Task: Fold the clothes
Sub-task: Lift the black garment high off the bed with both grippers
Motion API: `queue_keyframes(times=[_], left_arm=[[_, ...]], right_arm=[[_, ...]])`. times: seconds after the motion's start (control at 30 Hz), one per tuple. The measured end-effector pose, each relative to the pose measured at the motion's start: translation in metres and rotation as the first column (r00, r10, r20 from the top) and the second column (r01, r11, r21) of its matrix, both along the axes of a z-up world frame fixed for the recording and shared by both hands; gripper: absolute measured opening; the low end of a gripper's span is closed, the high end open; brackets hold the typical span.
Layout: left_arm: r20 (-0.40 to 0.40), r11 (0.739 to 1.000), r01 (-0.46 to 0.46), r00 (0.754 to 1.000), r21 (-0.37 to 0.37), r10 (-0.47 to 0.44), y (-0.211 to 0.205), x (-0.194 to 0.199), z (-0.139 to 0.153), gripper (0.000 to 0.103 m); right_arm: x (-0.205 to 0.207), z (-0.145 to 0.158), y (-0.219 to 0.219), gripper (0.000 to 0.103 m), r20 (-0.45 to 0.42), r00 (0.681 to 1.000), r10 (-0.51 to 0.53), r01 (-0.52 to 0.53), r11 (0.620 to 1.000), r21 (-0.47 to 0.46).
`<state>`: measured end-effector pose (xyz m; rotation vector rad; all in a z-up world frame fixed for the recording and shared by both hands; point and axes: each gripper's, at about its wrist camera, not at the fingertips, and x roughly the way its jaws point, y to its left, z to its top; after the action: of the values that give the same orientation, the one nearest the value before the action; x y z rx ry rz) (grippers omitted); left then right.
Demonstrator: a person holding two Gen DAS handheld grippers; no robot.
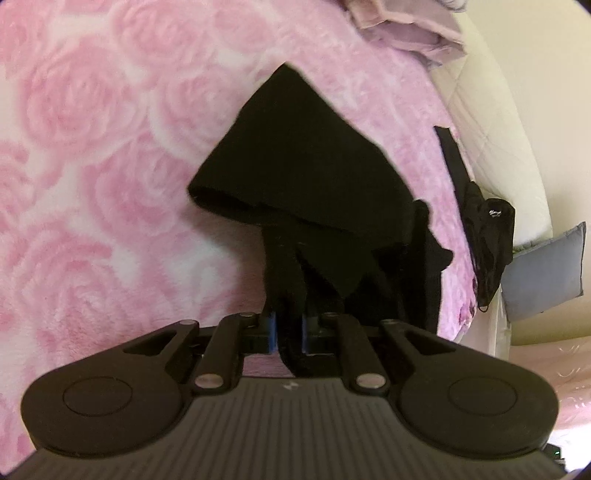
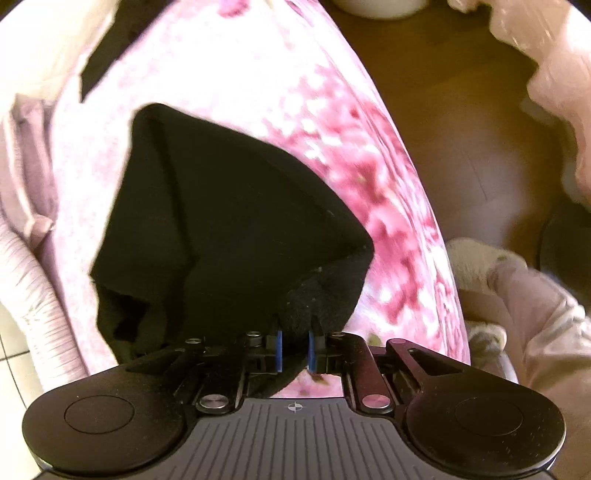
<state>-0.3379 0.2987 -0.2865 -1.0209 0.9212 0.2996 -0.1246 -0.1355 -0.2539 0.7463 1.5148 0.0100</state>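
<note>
- The left tongs [image 1: 289,328] are pinched narrow on a bunched edge of the black garment [image 1: 295,166] — dark cloth fills the gap between the blue pads [image 1: 272,330].
- The right tongs [image 2: 295,349] likewise clamp a fuzzy black fold of the same garment [image 2: 229,221], the cloth wedged between their blue pads [image 2: 279,349].
- The garment is held between both tongs and drapes over the pink rose-patterned blanket [image 1: 92,147]; whether its far end rests on the blanket I cannot tell.
- Near the blanket's right edge in the left wrist view lies a second black item with small white print [image 1: 487,236], apart from the held garment.
- A grey cushion [image 1: 546,273] sits just beyond it; crumpled lilac fabric [image 1: 406,29] lies at the top.
</note>
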Motion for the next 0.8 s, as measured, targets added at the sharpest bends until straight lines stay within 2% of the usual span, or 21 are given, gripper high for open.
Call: queue_keyframes(times=[0.1,0.2,0.3,0.4,0.5,0.6,0.7,0.8], left_arm=[[0.031,0.999,-0.003,1.0,0.033,0.002,-0.007,0.0,0.026,0.008],[0.102,0.998,-0.043,0.994,0.044,0.039,-0.007,-0.012,0.062,0.007],[0.204,0.992,-0.106,0.975,0.071,0.09,-0.008,-0.032,0.107,0.007],[0.301,0.973,-0.199,0.941,0.117,0.157,-0.01,-0.063,0.162,0.007],[0.395,0.945,-0.289,0.895,0.155,0.209,-0.022,-0.09,0.213,0.007],[0.482,0.892,-0.379,0.847,0.246,0.227,-0.05,-0.107,0.267,0.007],[0.566,0.821,-0.47,0.792,0.324,0.23,-0.079,-0.123,0.322,0.007],[0.646,0.735,-0.559,0.731,0.385,0.218,-0.107,-0.14,0.376,0.007]], right_arm=[[0.01,0.028,0.004,0.011,0.082,0.996,0.028,-0.031,0.999,0.032],[0.022,0.068,0.011,0.011,0.211,0.974,0.083,-0.104,0.99,0.091],[0.038,0.118,0.024,0.011,0.344,0.93,0.13,-0.202,0.963,0.18],[0.055,0.166,0.043,0.011,0.458,0.872,0.171,-0.319,0.909,0.269],[0.065,0.219,0.068,0.01,0.586,0.783,0.206,-0.461,0.826,0.326],[0.079,0.268,0.091,0.01,0.673,0.708,0.214,-0.577,0.725,0.376],[0.09,0.313,0.106,0.01,0.735,0.644,0.211,-0.673,0.612,0.414],[0.1,0.353,0.109,0.01,0.783,0.589,0.201,-0.753,0.489,0.441]])
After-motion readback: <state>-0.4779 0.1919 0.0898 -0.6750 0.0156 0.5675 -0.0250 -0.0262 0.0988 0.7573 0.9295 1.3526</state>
